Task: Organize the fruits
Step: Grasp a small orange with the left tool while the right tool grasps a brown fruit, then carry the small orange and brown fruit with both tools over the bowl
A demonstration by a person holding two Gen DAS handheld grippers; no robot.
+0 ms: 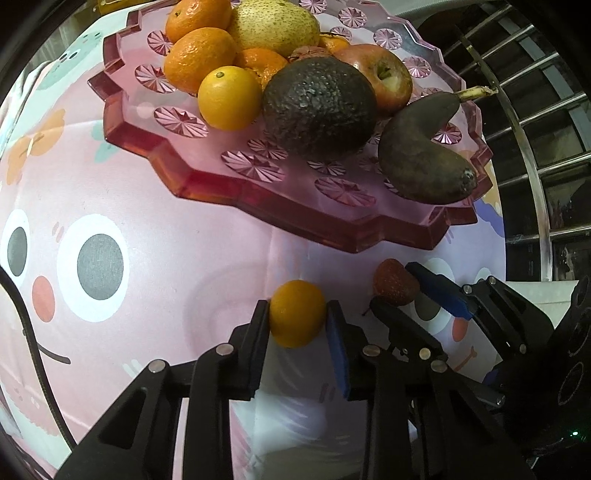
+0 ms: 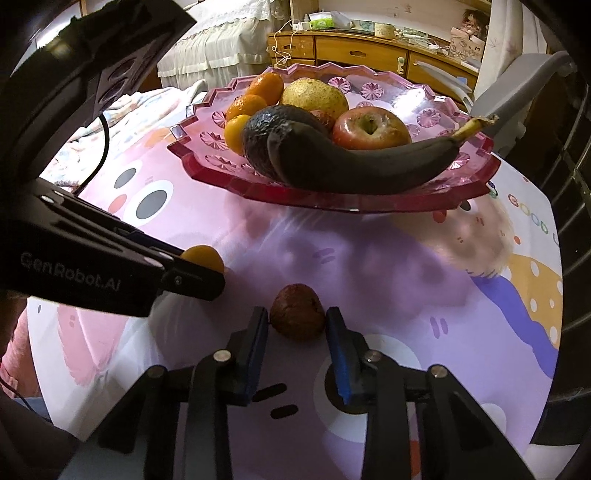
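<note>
A pink glass fruit plate [image 1: 280, 195] holds tangerines [image 1: 199, 59], a pear [image 1: 273, 22], an avocado [image 1: 317, 107], an apple [image 1: 384, 74] and a blackened banana [image 1: 421, 155]; the plate also shows in the right wrist view [image 2: 332, 195]. My left gripper [image 1: 297, 317] is shut on a small orange kumquat [image 1: 297, 314] just above the cloth; the kumquat also shows in the right wrist view [image 2: 203, 258]. My right gripper [image 2: 297, 319] is shut on a dark red strawberry [image 2: 298, 312], right of the left gripper; the strawberry also shows in the left wrist view [image 1: 393, 282].
A round table with a pink cartoon cloth [image 1: 147, 206] bears everything. Metal window bars [image 1: 535, 110] stand to the right of the table. A bed [image 2: 214, 44] and a wooden dresser [image 2: 362, 48] are behind the plate.
</note>
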